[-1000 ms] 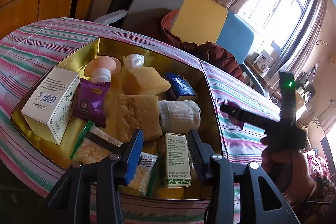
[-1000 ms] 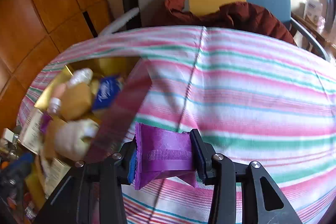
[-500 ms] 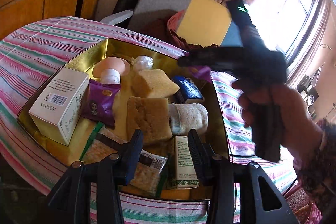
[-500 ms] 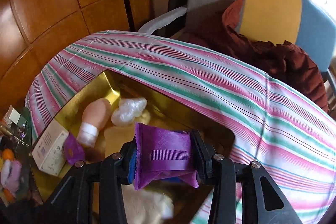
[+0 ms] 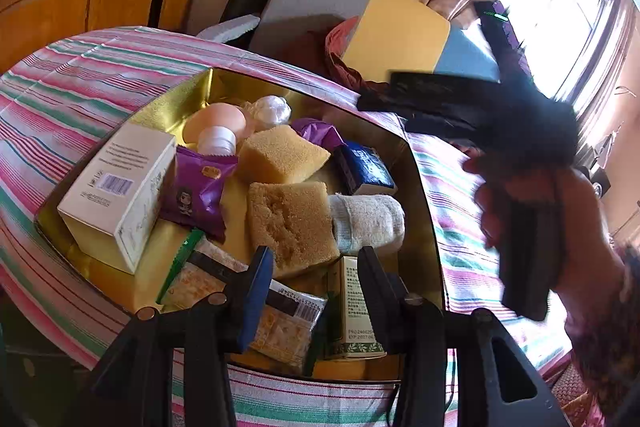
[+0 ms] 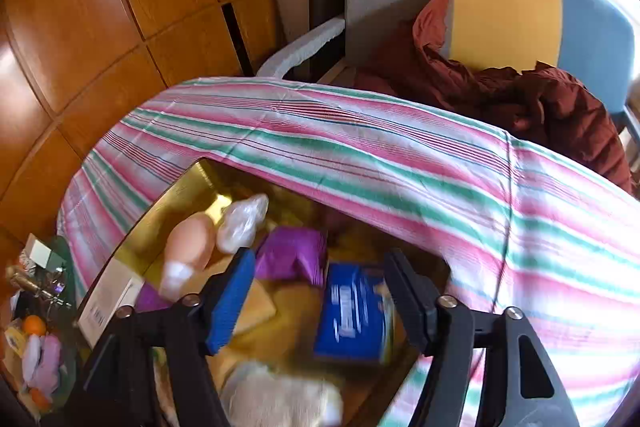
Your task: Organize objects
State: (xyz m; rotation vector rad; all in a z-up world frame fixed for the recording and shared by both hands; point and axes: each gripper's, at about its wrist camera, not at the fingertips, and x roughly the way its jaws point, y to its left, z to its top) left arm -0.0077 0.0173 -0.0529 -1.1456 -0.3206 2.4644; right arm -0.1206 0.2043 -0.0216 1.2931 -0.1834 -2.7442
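Step in hand: release of the purple packet (image 6: 292, 259) into the gold tray (image 5: 424, 187). Right gripper (image 6: 316, 303): above the tray's far end, jaws just opened, nothing between them. The packet lies in the tray beside the blue pack (image 6: 352, 315). Left gripper (image 5: 312, 287): at the tray's near edge, jaws partly parted, empty. Next, probably: withdraw the right gripper and seek another loose item.

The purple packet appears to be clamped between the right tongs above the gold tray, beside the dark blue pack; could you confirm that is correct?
Not quite: the right tongs have just been opening and stand open with nothing between them. The purple packet lies loose in the gold tray, beside the dark blue pack, as the right wrist view shows.
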